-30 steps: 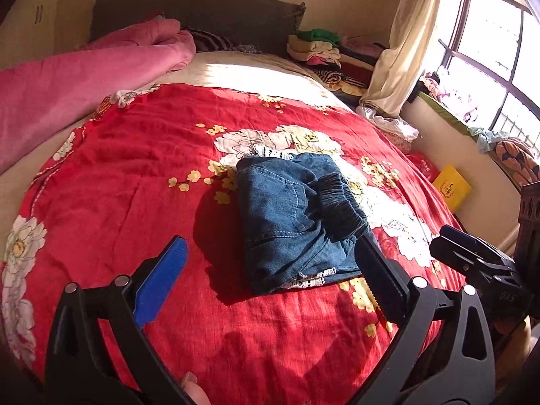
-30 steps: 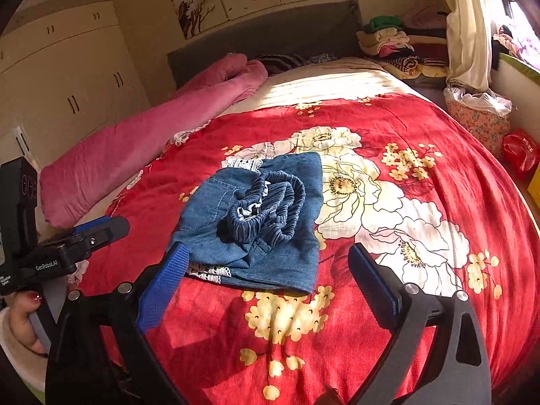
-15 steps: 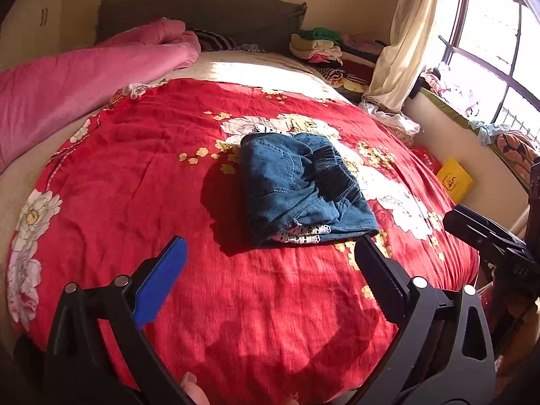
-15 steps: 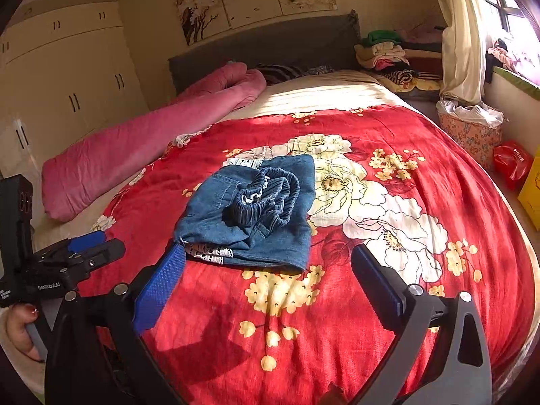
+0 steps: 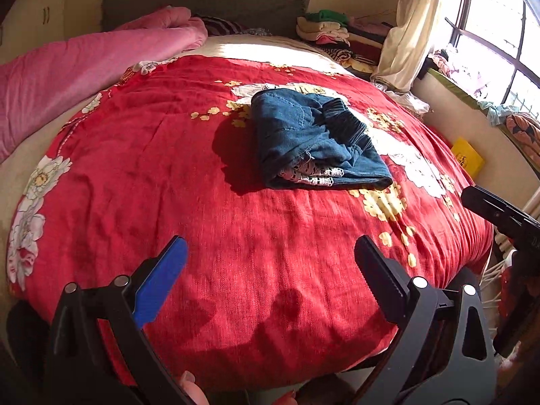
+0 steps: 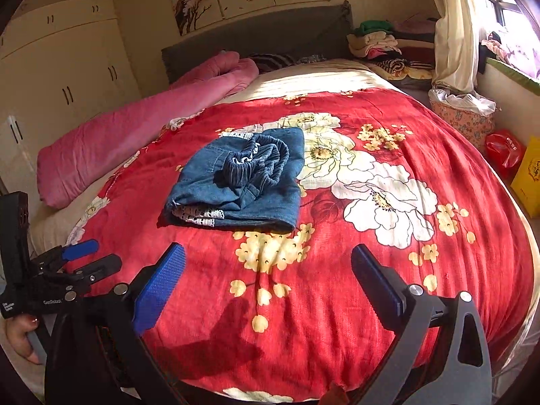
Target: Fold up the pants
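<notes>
The pants (image 5: 317, 141) lie folded far on the red blanket (image 5: 168, 168), so both grippers, left (image 5: 270, 276) and right (image 6: 268, 276), jaws wide and empty, should stay clear.

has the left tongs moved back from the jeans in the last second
Yes. The left tongs have pulled back toward the foot of the bed: the folded jeans now sit farther up the red floral blanket, whose near edge is now in view.

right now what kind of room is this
Most likely a home bedroom: a bed under a red floral blanket, a grey headboard, built-in wardrobe doors. Folded denim pants lie on it.
</notes>
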The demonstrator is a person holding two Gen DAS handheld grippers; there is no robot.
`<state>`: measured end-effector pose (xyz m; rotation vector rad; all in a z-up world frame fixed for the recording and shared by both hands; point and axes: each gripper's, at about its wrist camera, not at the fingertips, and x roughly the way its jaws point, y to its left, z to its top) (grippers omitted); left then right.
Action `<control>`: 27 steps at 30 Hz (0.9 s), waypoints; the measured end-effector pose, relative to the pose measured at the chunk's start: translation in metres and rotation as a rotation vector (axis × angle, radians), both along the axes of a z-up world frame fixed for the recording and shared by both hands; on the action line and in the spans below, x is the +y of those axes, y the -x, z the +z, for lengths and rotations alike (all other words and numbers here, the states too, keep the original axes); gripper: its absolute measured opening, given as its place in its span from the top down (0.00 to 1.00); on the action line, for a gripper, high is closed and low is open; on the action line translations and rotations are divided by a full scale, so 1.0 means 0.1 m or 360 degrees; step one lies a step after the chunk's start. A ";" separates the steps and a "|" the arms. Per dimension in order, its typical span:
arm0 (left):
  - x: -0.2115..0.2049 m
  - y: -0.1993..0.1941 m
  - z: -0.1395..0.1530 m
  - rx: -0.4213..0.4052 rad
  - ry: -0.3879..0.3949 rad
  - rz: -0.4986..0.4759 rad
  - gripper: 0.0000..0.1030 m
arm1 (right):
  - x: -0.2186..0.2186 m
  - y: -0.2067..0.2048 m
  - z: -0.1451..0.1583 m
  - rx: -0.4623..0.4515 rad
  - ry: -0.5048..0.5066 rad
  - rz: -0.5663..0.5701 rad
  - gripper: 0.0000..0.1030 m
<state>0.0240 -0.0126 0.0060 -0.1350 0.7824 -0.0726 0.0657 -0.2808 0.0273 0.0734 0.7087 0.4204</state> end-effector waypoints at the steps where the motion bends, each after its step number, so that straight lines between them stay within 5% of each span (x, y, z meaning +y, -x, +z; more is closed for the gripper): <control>1: 0.00 0.00 -0.01 0.0004 0.0008 -0.0003 0.10 | -0.01 0.02 -0.03 0.0007 0.0000 -0.0004 0.05; 27: -0.07 0.01 -0.09 0.0027 -0.0027 -0.0010 0.10 | 0.01 0.05 -0.20 0.0058 0.0045 -0.0038 0.05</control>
